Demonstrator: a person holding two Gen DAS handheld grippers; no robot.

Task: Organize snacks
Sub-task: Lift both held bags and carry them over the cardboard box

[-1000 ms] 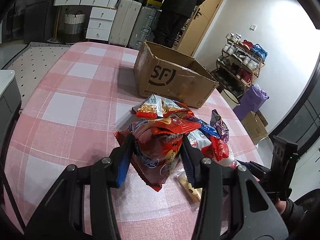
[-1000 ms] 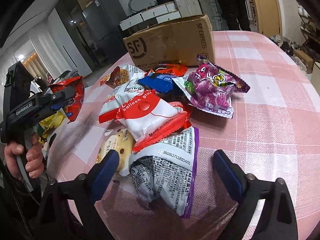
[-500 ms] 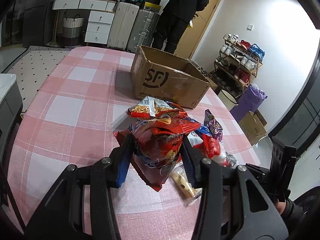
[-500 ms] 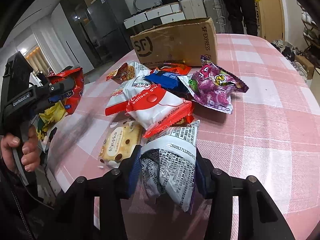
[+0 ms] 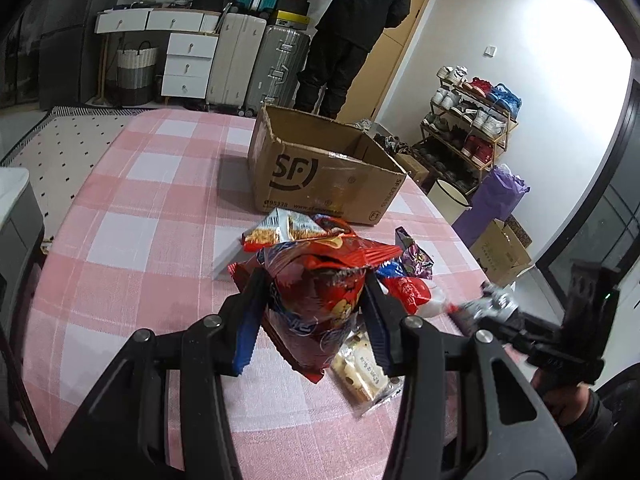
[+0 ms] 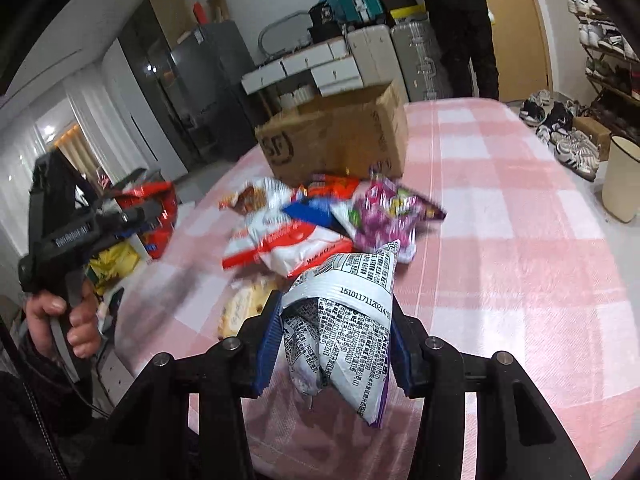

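Left wrist view: left gripper (image 5: 316, 312) jaws narrowed, blue pads pressed on both sides of a red snack bag (image 5: 320, 300), bag pinched upright between them and lifted off the pink checked tablecloth (image 5: 120, 240). Loose snack pile (image 5: 400, 280) lies just beyond the bag at about 1 o'clock; a pale biscuit packet (image 5: 360, 372) sits on the cloth under the gripper at 5 o'clock. Open SF cardboard box (image 5: 320, 176) stands at 12 o'clock past the pile, near the far table end.

Right wrist view: right gripper (image 6: 332, 332) jaws closed in tight on a white printed snack packet (image 6: 344, 312) with a purple edge, pads squeezing its middle, packet crumpled and hanging clear of the cloth. Rest of the pile at 12 o'clock: red-and-white packet (image 6: 288, 240), purple candy bag (image 6: 392, 212), blue packet (image 6: 312, 212), frame blurred. Box at 12 o'clock behind them. At 9 o'clock a hand (image 6: 64, 316) grips the left tool's handle, red bag in its jaws

Background: person in black (image 5: 356, 36) by the door, suitcases (image 5: 256, 64), shoe rack (image 5: 468, 120)
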